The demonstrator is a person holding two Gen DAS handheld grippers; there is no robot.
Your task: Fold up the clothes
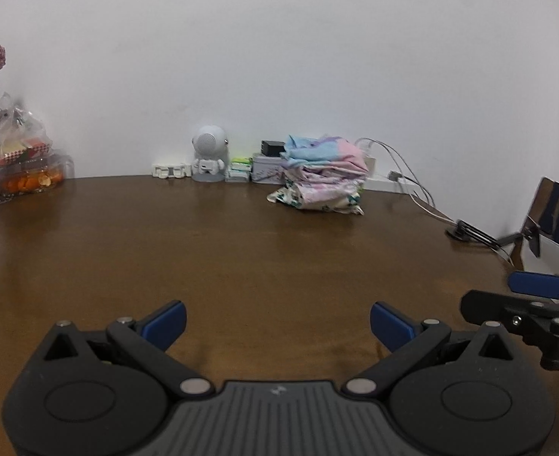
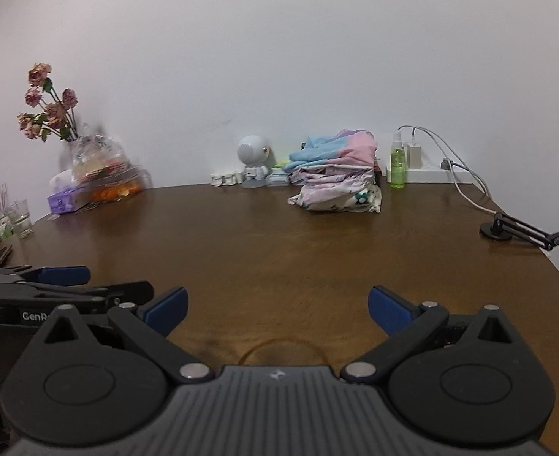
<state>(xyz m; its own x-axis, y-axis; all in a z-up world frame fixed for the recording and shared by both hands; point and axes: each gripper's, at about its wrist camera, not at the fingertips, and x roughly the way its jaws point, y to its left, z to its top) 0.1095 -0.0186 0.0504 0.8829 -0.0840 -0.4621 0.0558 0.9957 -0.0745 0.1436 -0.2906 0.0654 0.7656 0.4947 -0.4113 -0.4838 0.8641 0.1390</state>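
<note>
Clothes (image 1: 323,174) sit stacked in a pile at the table's (image 1: 241,250) far edge by the wall. Both grippers, left (image 1: 278,325) and right (image 2: 275,309), hover spread and empty, well short. Folding finished, or waiting: I cannot tell.

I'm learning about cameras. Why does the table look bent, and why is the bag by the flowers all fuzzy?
Left wrist view: the fisheye lens curves the table edge and darkens the corners; the plastic bag looks smeared, probably motion blur. Right wrist view: same curving, the bag is blurred again, while the clothes pile stays fairly sharp, and the tabletop shows soft glare.
</note>
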